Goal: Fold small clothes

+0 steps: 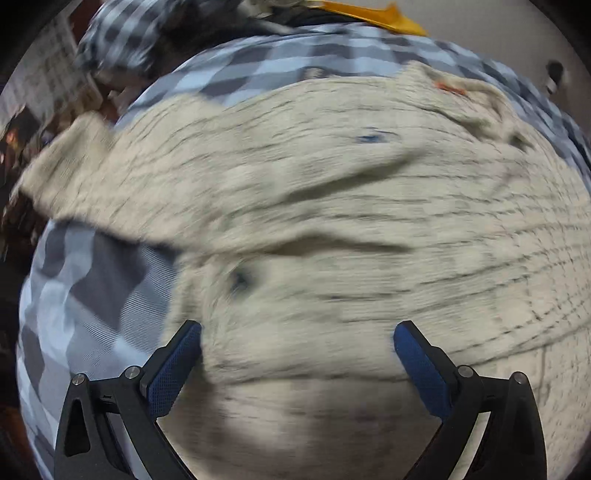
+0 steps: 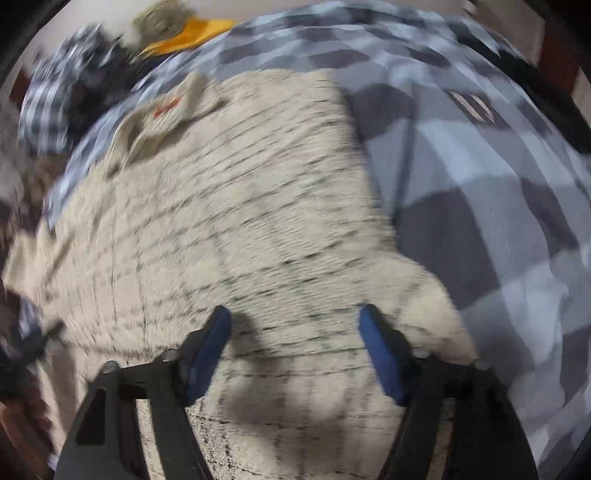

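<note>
A cream shirt with thin dark check lines point(image 1: 332, 221) lies spread on a blue, grey and white checked sheet point(image 1: 92, 288); it also fills the right wrist view point(image 2: 240, 221). It has a collar with a small orange label point(image 1: 448, 88) point(image 2: 166, 107). My left gripper point(image 1: 297, 332) is open just above the shirt's lower part, holding nothing. My right gripper point(image 2: 295, 314) is open above the shirt's lower right part, holding nothing. Both views are blurred by motion.
The checked sheet point(image 2: 480, 184) extends right of the shirt. At the far edge lie an orange cloth point(image 1: 380, 16) point(image 2: 195, 35) and a bundle of dark and checked clothes point(image 1: 125, 33) point(image 2: 62, 92). Dark room clutter shows at the left point(image 1: 22, 133).
</note>
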Demonstrator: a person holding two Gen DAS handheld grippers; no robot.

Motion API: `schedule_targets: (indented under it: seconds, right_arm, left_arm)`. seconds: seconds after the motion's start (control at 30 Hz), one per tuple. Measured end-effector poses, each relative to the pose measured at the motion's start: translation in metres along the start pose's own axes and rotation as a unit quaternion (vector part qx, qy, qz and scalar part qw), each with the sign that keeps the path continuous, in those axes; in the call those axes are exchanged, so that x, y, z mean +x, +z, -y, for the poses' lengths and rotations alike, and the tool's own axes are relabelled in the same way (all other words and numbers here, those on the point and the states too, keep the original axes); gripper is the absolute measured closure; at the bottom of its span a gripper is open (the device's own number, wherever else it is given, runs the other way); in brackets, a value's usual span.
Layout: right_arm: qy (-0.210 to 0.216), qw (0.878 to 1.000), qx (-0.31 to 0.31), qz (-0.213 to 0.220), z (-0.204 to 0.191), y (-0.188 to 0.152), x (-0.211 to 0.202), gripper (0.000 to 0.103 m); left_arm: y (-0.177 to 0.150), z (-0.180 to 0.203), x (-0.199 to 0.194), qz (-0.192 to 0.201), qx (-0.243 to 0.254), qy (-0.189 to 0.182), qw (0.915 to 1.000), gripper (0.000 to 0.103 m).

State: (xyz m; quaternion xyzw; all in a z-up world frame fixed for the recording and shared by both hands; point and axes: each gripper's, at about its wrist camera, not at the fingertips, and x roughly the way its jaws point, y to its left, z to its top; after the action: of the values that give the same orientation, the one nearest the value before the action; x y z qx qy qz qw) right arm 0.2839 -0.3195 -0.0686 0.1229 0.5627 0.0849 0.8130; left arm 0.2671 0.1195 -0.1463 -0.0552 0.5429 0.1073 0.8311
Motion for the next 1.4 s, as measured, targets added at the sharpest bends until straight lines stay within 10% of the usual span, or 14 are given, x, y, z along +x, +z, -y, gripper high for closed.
schedule_targets:
  seconds: [0.13,0.27,0.37,0.7,0.87,0.97,1.1,1.23,1.4]
  right_arm:
    - [0.045,0.996,0.077,-0.007,0.031,-0.005,-0.012,0.078]
    - [-0.075,0.992,0.105,0.007,0.036,-0.012,-0.041,0.071]
    - [-0.065,0.991,0.105,0.047,0.032,-0.013,-0.063,0.058]
    - [-0.013,0.997,-0.005,0.069,-0.044,-0.012,-0.034,0.036]
    - [-0.026,0.987,-0.151,0.052,-0.089,-0.021,-0.009,0.036]
    - [-0.082,0.986,-0.145,0.025,-0.063,-0.014,0.013,0.035]
    - [0.005,0.999,-0.027,0.021,-0.010,0.001,0.003,0.033]
    - [-0.080,0.996,0.013,0.029,-0.018,-0.002,-0.036,0.033]
    - [0.005,1.000,0.005,0.019,-0.054,-0.041,-0.104,0.032]
  left_arm:
    - [-0.004,-0.047,-0.009,-0.014,-0.045,-0.030,0.9985,0.000]
    - [-0.003,-0.065,-0.035,-0.014,-0.079,-0.051,0.9955,0.000]
    - [0.008,-0.062,-0.062,0.025,-0.082,-0.030,0.9959,0.000]
    - [0.062,0.045,-0.036,0.065,0.023,-0.064,0.9956,0.000]
    - [0.056,0.088,0.019,0.038,0.108,0.029,0.9930,0.000]
    - [0.046,0.072,0.009,0.060,0.111,0.034,0.9914,0.000]
    - [0.033,0.056,-0.026,0.098,0.167,0.117,0.9741,0.000]
    - [0.025,0.005,-0.064,0.083,0.134,0.063,0.9855,0.000]
    - [0.003,-0.067,-0.086,0.048,0.063,0.030,0.9964,0.000]
